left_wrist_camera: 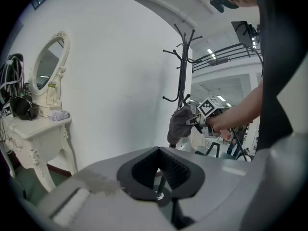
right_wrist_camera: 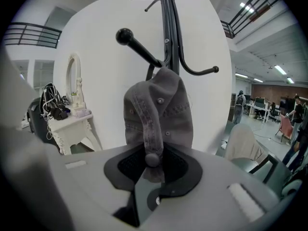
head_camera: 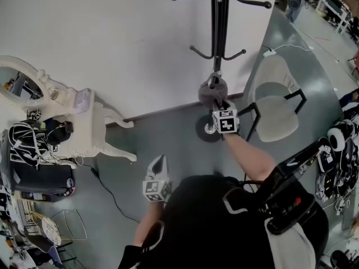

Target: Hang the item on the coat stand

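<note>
The grey cap (right_wrist_camera: 159, 112) is clamped in the right tongs (right_wrist_camera: 147, 159). The pads are closed on a strip of fabric at its lower edge, so the crown stands up ahead of the tongs and close against the pole of the coat stand (right_wrist_camera: 167, 28).

The step in hand is judged to be the hooking-on. The cap's opening should be brought over the ball-tipped hook (right_wrist_camera: 137, 44), which slants up to the left just above the cap. The cap should then be lowered until the fabric is carried by the hook. Only then should the grip be released, or the cap is likely to be dropped to the floor. The soft crown may be expected to fold, so a slow approach is advised.

The left tongs (left_wrist_camera: 157, 149) are seen closed on nothing, held low and well apart from the stand.
</note>
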Available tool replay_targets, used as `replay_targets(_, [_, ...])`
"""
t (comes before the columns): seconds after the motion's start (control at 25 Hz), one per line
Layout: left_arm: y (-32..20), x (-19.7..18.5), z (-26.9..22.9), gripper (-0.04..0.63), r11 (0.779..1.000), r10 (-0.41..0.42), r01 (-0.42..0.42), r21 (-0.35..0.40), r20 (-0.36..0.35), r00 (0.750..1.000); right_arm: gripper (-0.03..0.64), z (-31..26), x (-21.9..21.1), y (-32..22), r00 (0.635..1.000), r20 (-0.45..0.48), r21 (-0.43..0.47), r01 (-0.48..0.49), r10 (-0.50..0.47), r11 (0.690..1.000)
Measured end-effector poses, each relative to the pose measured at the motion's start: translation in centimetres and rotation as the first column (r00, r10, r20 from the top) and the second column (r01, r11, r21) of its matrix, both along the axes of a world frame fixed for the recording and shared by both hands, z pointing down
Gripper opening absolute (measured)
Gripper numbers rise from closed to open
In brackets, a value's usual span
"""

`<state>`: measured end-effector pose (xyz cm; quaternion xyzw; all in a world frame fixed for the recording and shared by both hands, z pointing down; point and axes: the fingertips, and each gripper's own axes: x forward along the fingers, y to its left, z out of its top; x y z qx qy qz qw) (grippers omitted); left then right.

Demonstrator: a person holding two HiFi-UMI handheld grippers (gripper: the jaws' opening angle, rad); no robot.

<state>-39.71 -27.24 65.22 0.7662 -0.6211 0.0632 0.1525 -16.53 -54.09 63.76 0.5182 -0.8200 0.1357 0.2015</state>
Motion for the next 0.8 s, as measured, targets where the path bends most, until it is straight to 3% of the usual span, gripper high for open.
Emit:
replay_targets(0.28, [0.4,-0.4,-0.4,0.02,1.0,-0.024,0.024,0.01,-0.018,1.0,0.083,1.0,-0.4,0.0,1.0,0.01,0.002,0.029,-0.029,1.0])
replay_targets(0.44, [0.8,-0.7,0.1,0.02,1.0,-0.027,0.027,-0.007,-0.012,1.0,0.163,1.6,-0.8,0.3,0.999,0.002,-0.024,0.037,-0.037,0.999])
replay_targets(0.8, [1.1,-0.3,0.3,0.02,1.0,0.002,-0.003,-0.023,-0.017,1.0,0.261,1.7,0.8,2.4,0.999,0.037,-0.031,0.002,-0.001,1.0])
